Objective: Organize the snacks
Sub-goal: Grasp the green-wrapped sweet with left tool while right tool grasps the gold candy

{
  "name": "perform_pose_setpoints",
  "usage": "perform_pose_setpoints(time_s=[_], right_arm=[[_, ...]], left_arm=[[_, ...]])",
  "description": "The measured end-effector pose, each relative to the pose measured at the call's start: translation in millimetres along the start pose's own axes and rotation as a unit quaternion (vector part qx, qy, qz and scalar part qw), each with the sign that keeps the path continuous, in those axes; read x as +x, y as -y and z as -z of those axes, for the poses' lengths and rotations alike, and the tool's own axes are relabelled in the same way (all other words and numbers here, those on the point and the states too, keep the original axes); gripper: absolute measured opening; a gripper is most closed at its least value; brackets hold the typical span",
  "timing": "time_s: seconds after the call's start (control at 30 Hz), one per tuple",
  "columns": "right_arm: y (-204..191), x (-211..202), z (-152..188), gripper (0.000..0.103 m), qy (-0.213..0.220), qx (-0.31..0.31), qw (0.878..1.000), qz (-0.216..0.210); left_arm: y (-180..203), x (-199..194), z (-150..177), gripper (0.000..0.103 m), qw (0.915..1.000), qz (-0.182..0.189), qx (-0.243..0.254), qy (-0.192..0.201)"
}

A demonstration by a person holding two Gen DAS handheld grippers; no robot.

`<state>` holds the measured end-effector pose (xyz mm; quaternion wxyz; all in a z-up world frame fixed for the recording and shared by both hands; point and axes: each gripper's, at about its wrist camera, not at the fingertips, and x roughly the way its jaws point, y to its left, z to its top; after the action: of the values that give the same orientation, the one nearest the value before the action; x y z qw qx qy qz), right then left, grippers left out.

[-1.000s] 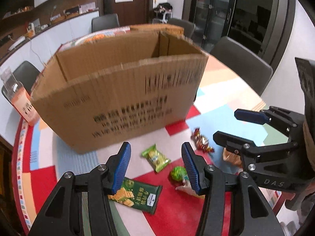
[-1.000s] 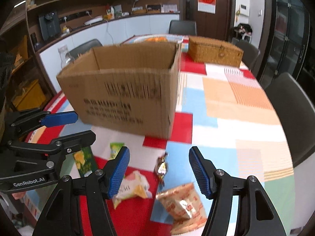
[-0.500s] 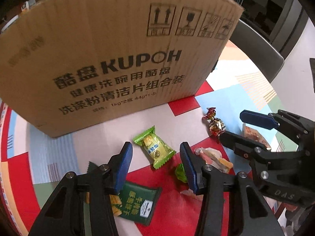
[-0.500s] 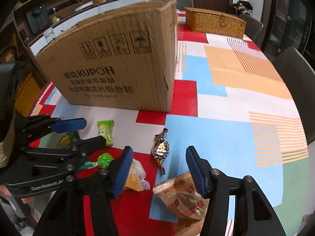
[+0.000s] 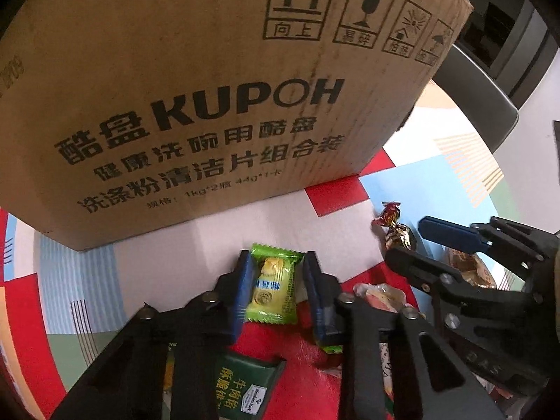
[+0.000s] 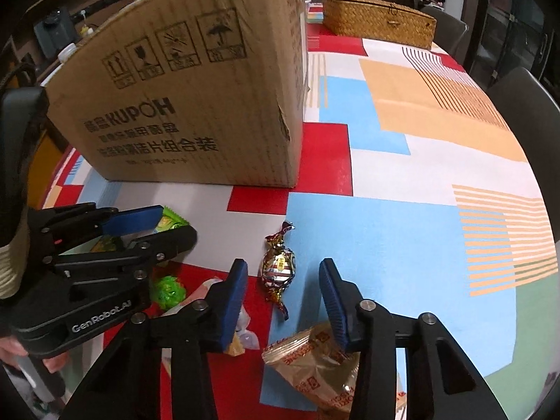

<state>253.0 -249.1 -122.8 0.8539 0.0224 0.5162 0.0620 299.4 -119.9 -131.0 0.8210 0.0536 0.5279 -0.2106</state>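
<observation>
Nearest, left view: dark green packet, white Chinese lettering and a small "Member's Mark" badge, lying on the tablecloth under the left gripper.

Left gripper: blue pads have just been closing and now clamp the sides of a light green snack packet; its blue label band is too small to read.

Right gripper, casing marked "DAS": jaws have just been closing but stand apart, astride a foil-wrapped candy without touching it. Beneath its right finger lies a tan crinkled packet with red print, unreadable. The left gripper's casing reads "GenRobot.AI".

Behind: cardboard box, printed "KUPOH", Chinese text, "1kg*2", four handling symbols.

Farthest: woven basket.
</observation>
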Motion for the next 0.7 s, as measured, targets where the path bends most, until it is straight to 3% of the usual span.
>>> perform_pose_setpoints(time_s=[0.2,0.27,0.7], right_arm=[[-1,5,1,0.032,-0.004,-0.005,1.0,0.006],[-2,5,1,0.024,-0.004,-0.005,1.0,0.003],[-26,-43,2,0.024,0.043,-0.023,0.999,-0.011]], left_arm=[[4,-1,5,0.023,1.0,0.0,0.0,0.004],[5,-3,5,0.023,1.0,0.002,0.001,0.006],[0,-56,19,0.022,0.9981,0.008,-0.002,0.061]])
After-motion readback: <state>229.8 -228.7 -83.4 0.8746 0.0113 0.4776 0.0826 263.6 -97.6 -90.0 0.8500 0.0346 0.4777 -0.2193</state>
